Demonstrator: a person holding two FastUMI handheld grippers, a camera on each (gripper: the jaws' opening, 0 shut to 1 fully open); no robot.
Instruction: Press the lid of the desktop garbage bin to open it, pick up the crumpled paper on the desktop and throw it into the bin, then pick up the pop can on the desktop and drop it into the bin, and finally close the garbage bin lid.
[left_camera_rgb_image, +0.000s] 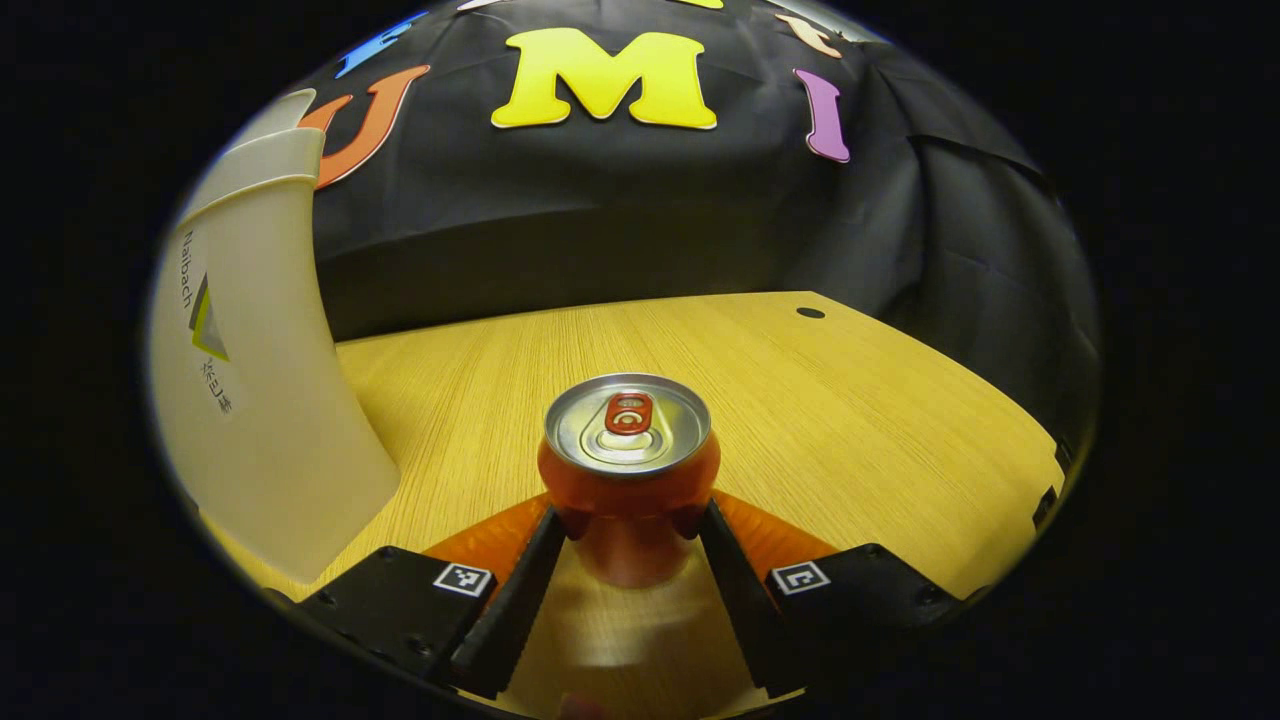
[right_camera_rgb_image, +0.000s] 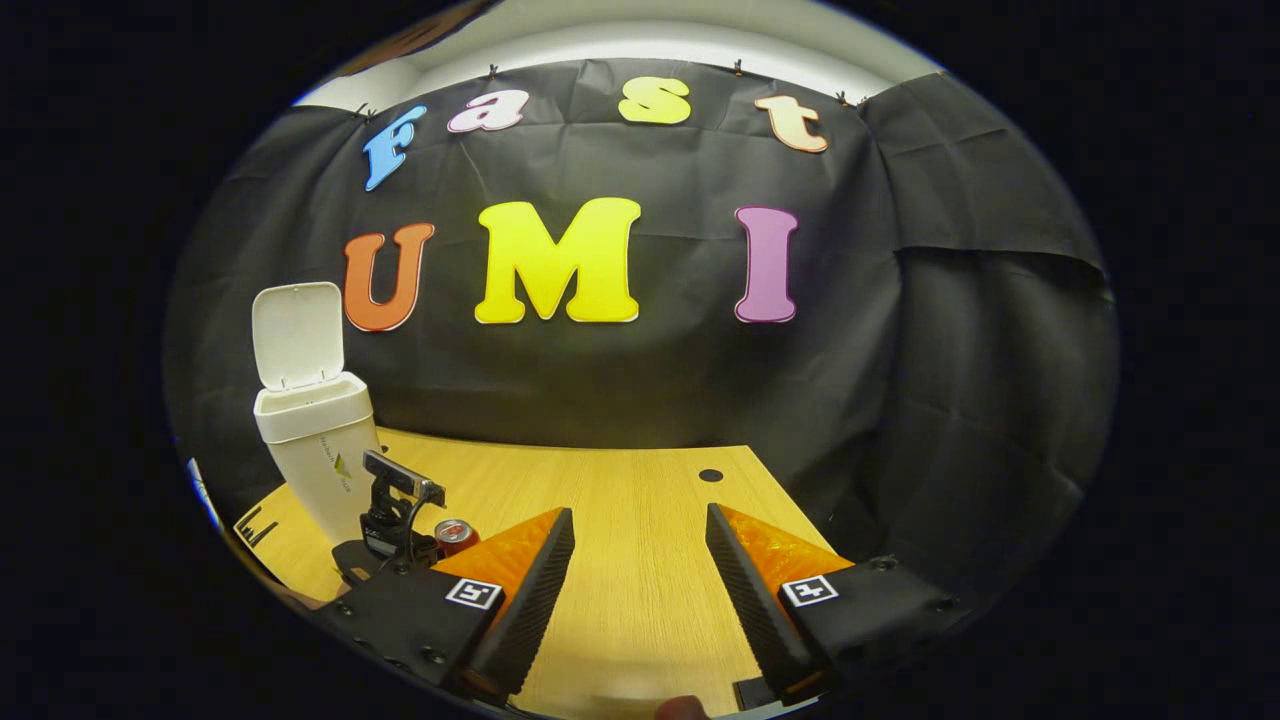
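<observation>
While the right gripper (right_camera_rgb_image: 640, 560) gapes idle, the left gripper (left_camera_rgb_image: 632, 525) has its jaws clenched around the upright pop can (left_camera_rgb_image: 629, 470).

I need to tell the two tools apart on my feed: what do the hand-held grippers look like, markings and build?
Both look alike. The left hand-held gripper and the right hand-held gripper each have two long wedge-shaped fingers with ribbed inner faces, on black blocky bases with visible screws. Each base carries a small square black-and-white tag. No cables or sleeves are visible.
</observation>
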